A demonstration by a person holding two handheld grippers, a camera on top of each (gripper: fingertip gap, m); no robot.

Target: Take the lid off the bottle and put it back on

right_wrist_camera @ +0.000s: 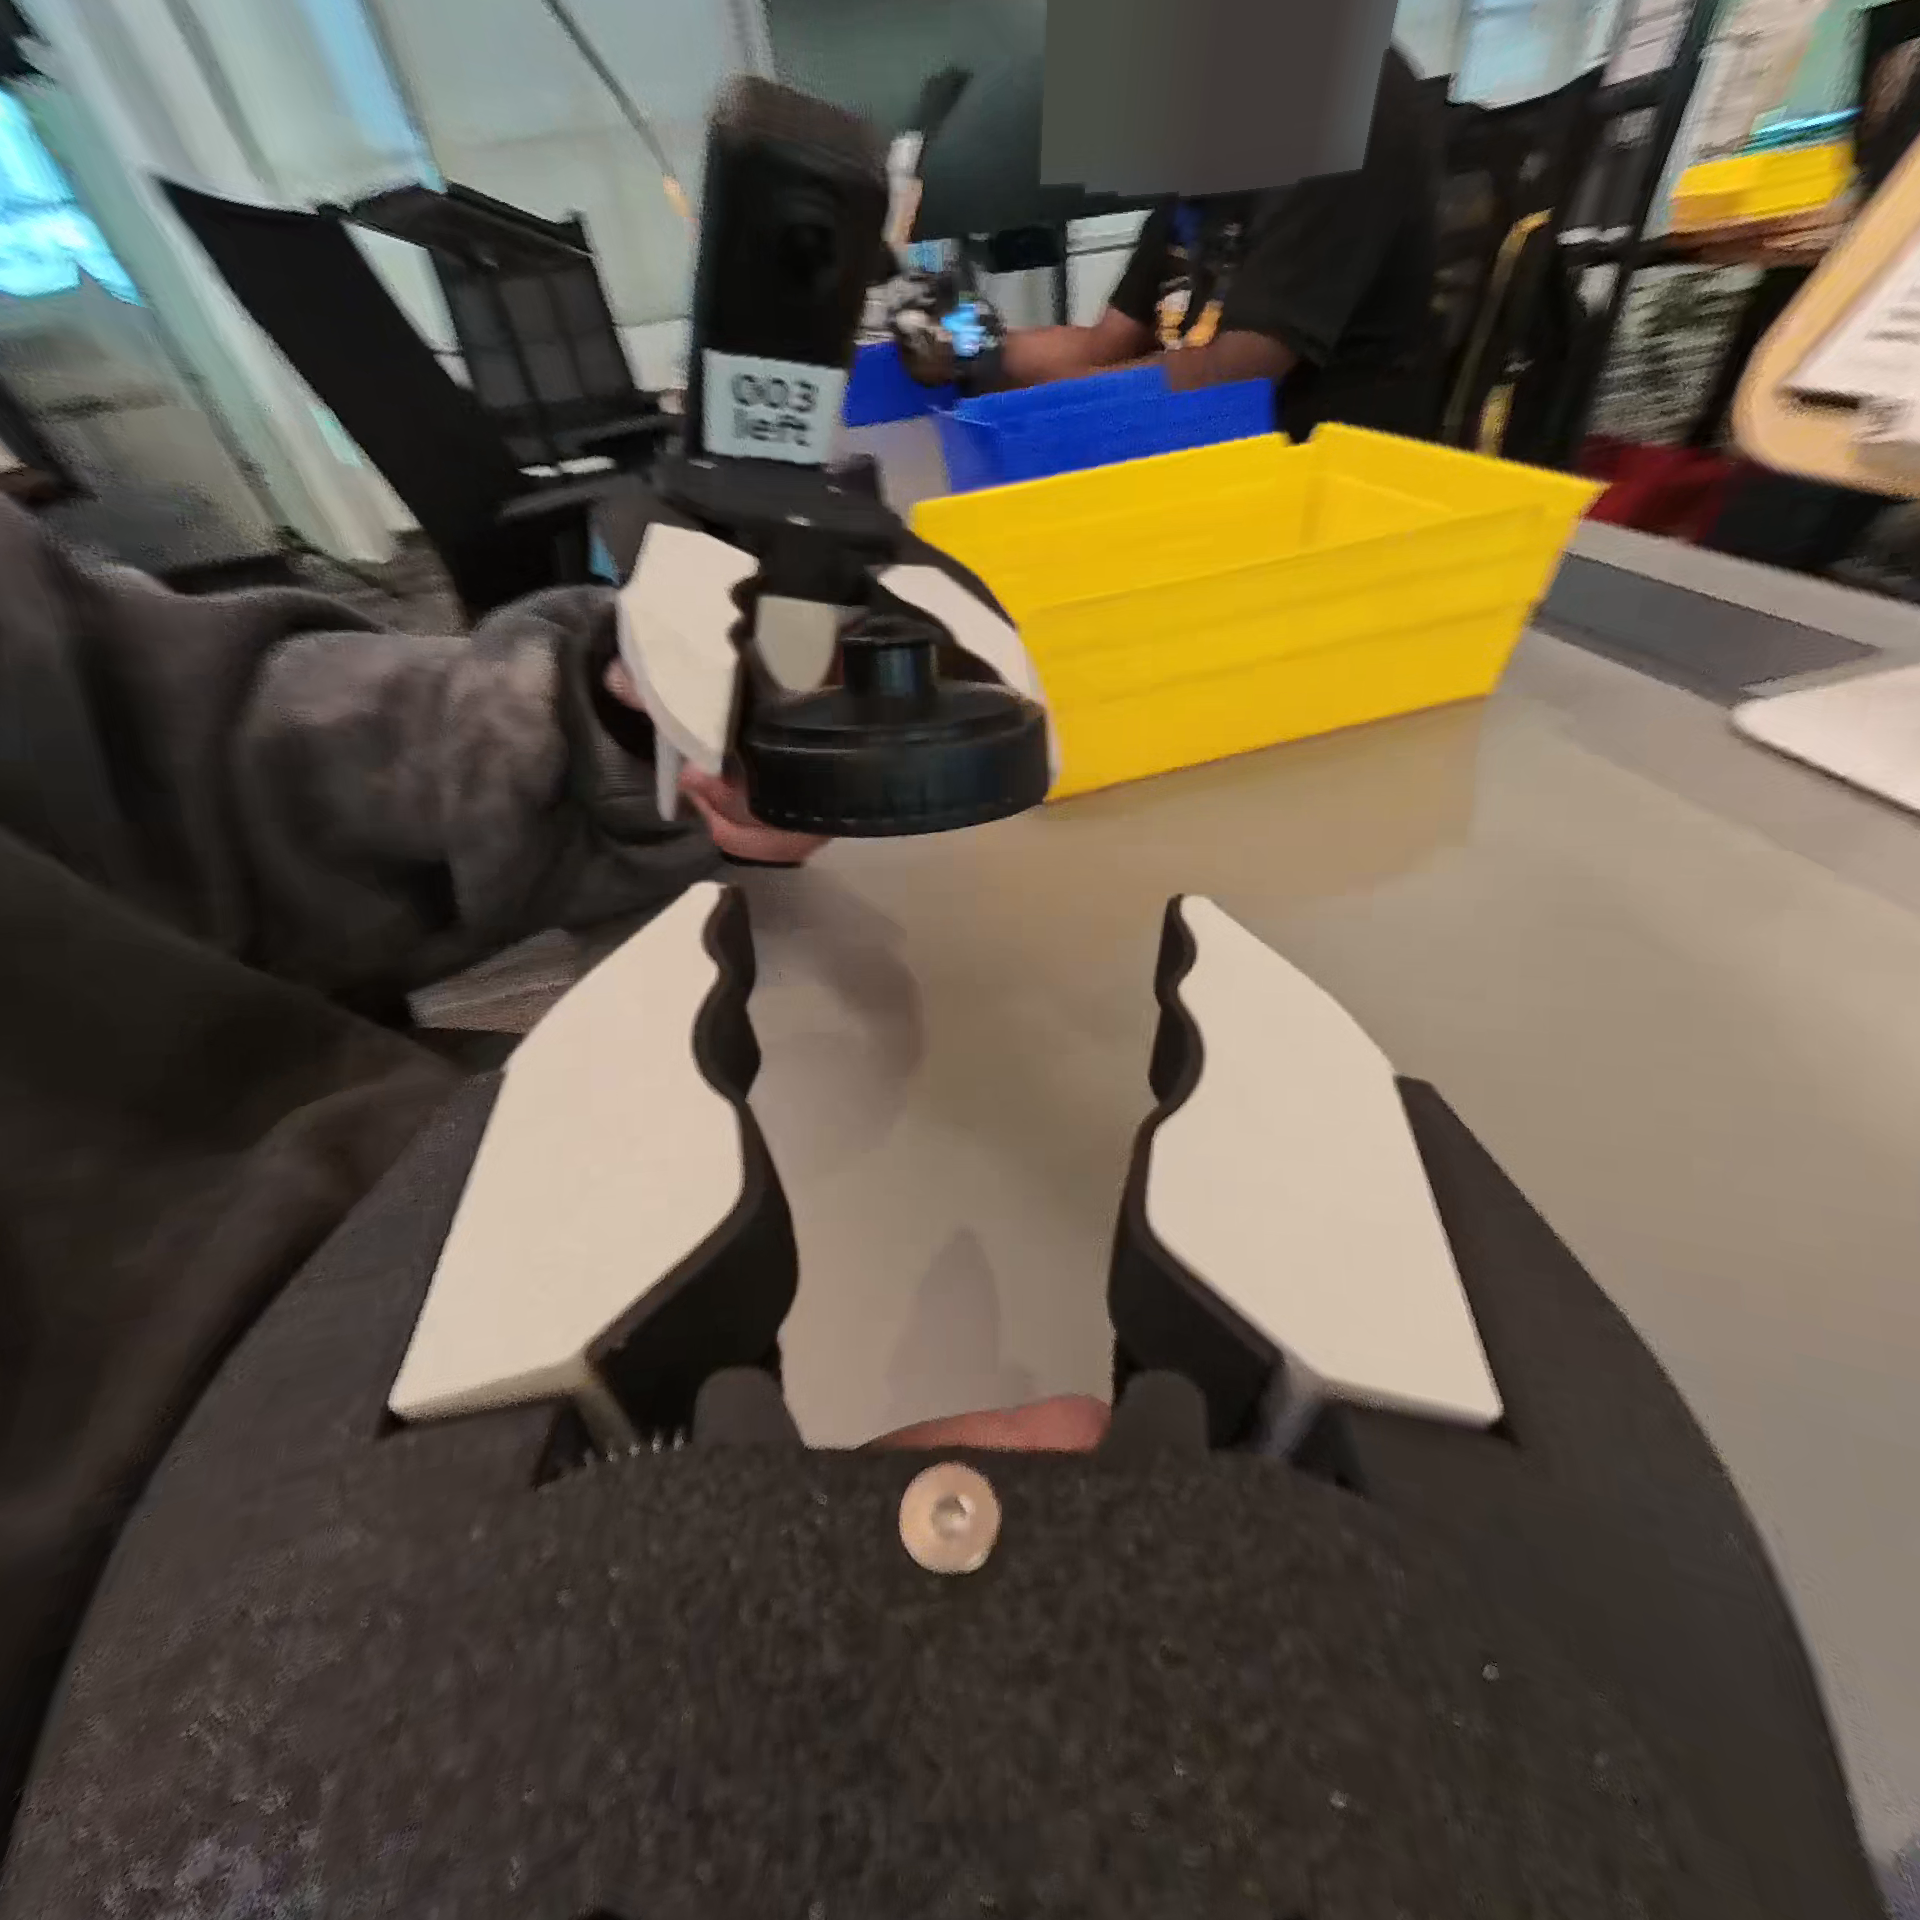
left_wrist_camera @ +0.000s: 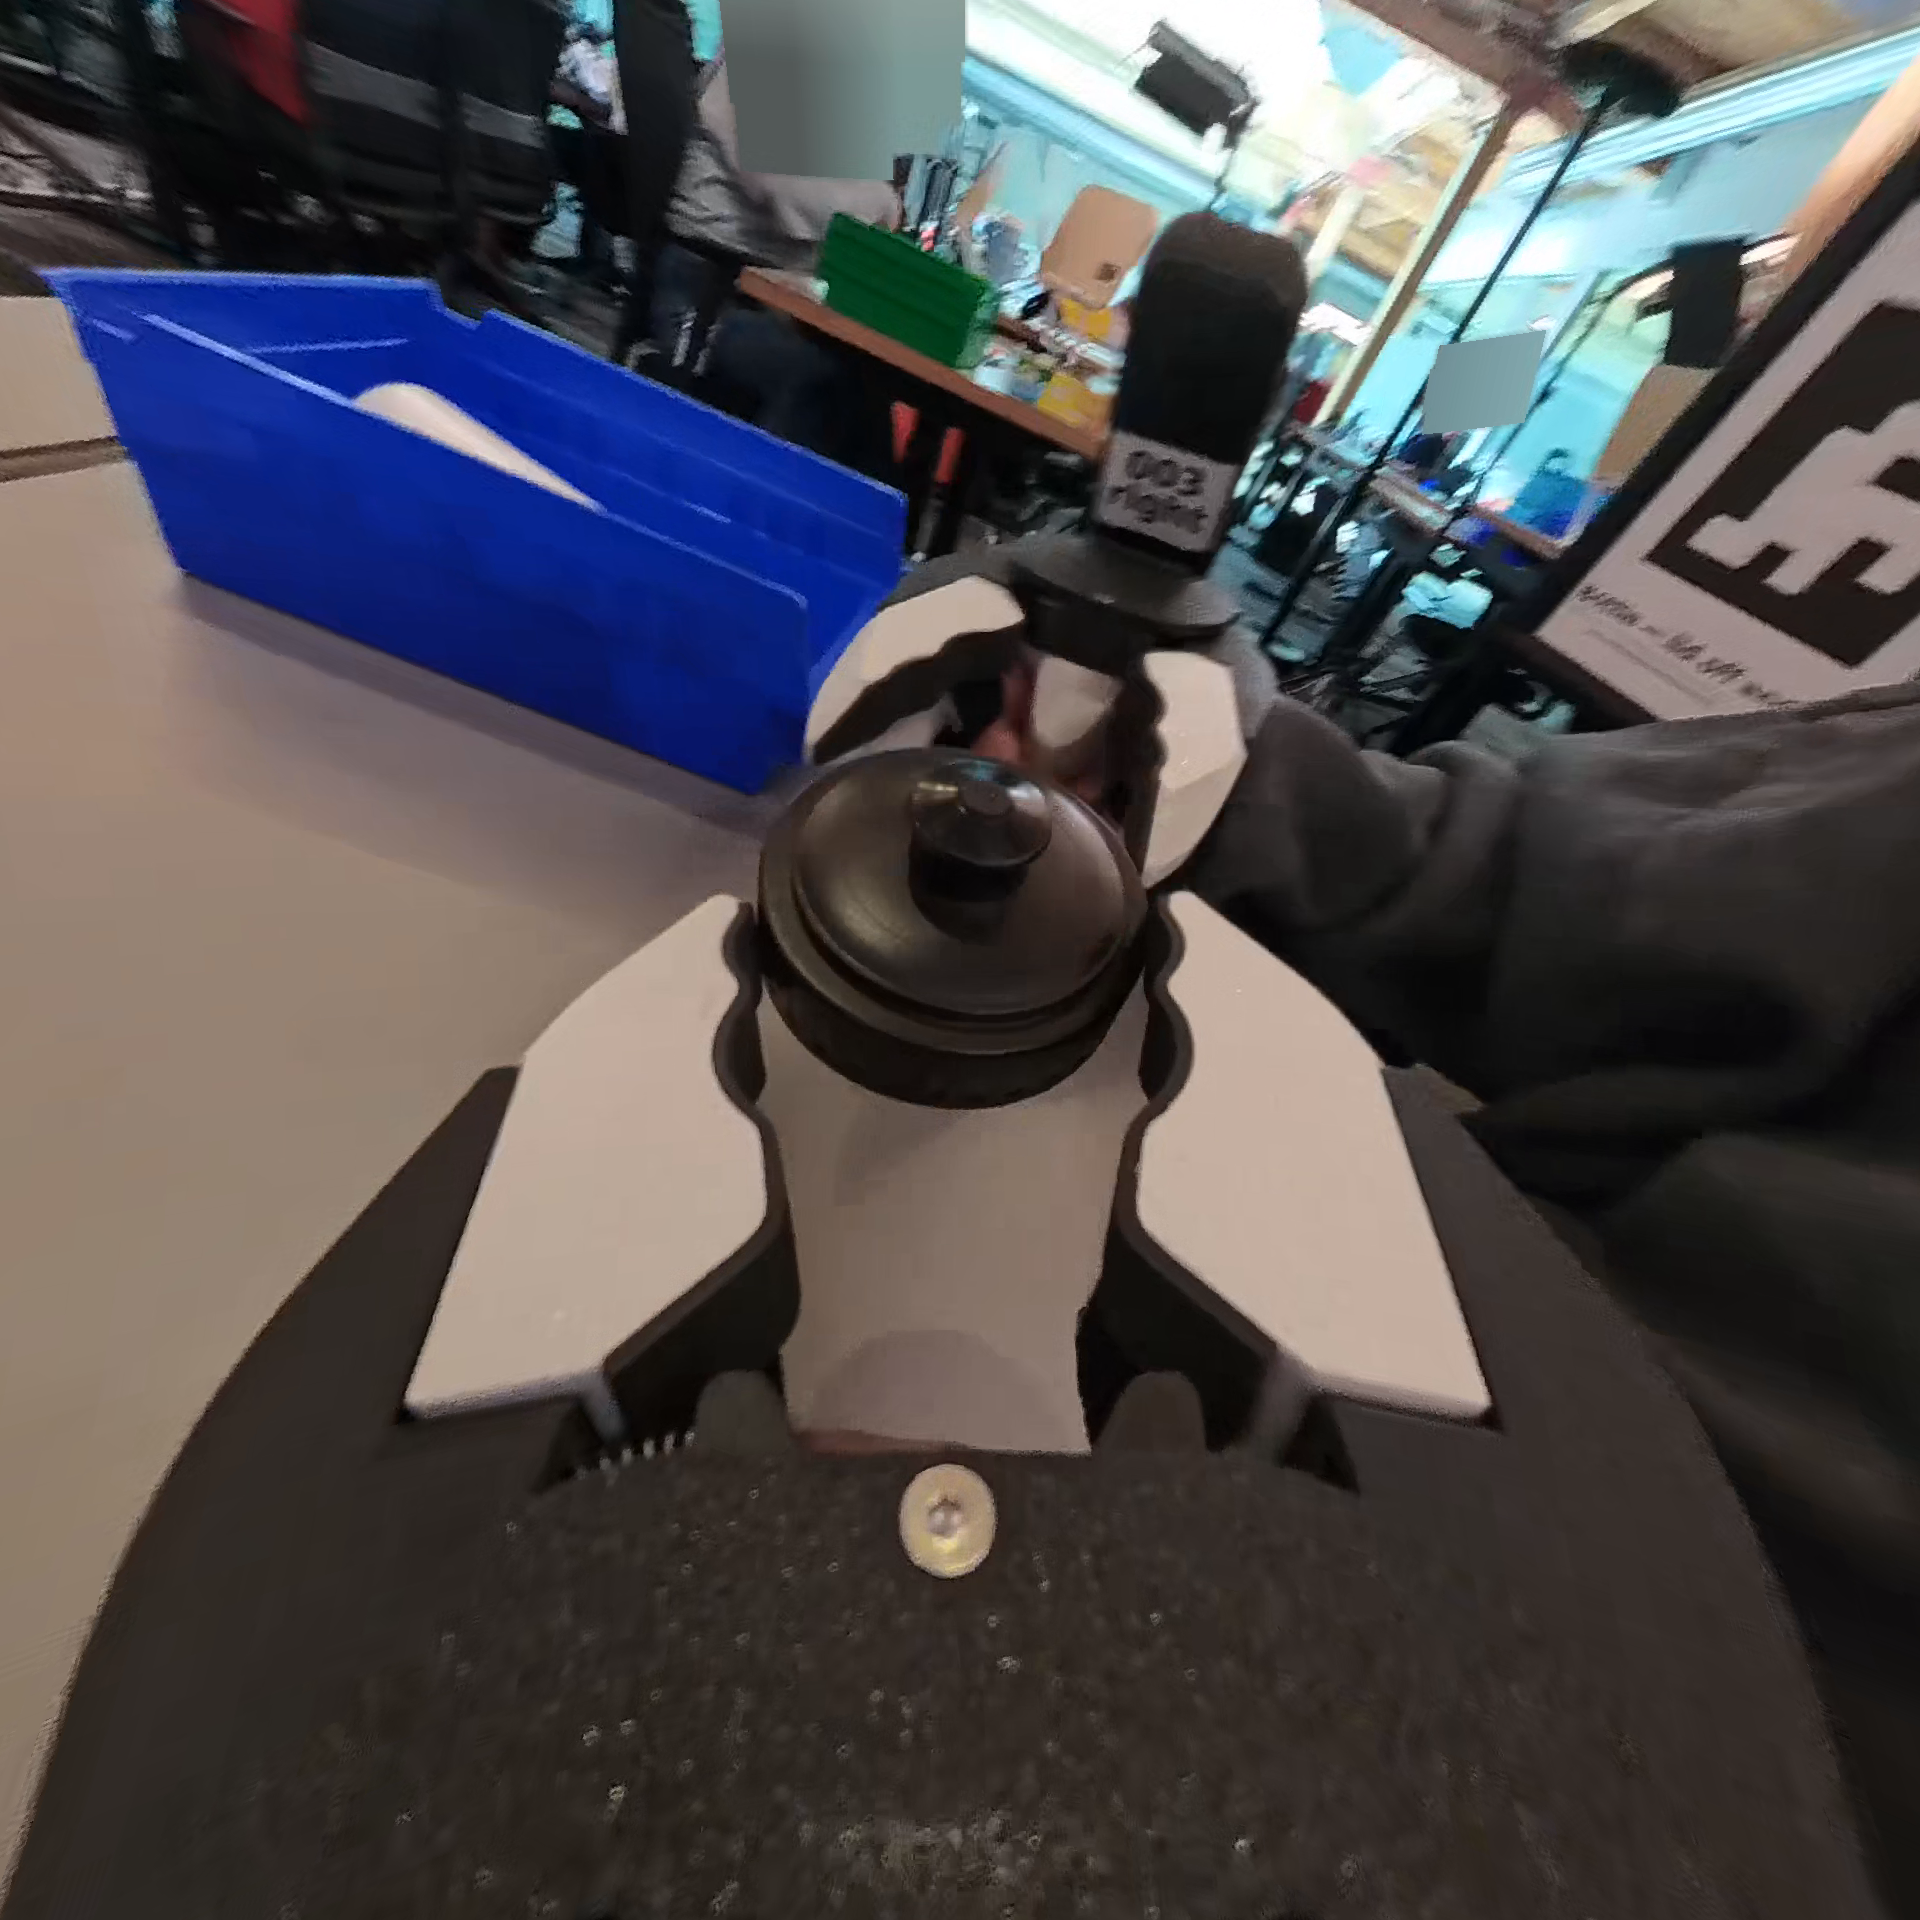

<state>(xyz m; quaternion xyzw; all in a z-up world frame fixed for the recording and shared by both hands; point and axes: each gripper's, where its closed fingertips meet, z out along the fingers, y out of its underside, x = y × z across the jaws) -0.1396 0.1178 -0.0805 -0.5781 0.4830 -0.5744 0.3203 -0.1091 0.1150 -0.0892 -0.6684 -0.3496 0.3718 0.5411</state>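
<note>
From the left wrist view we see our left gripper [left_wrist_camera: 951, 925] clamped on the lid [left_wrist_camera: 951, 961], a round black cap with a ribbed rim and a small knob, held off the grey table [left_wrist_camera: 260, 987] in front of the blue bin [left_wrist_camera: 499, 520]; its knob tips up and away from us, and our right gripper [left_wrist_camera: 1023, 717] beyond it is partly hidden, so we cannot tell its state here. From the right wrist view our right gripper [right_wrist_camera: 956, 925] stands apart with nothing between its fingers, while the left gripper [right_wrist_camera: 883, 665] holds the lid [right_wrist_camera: 899, 753] flat, knob upward, beside the yellow bin [right_wrist_camera: 1278, 592]. No bottle can be made out in either view.
</note>
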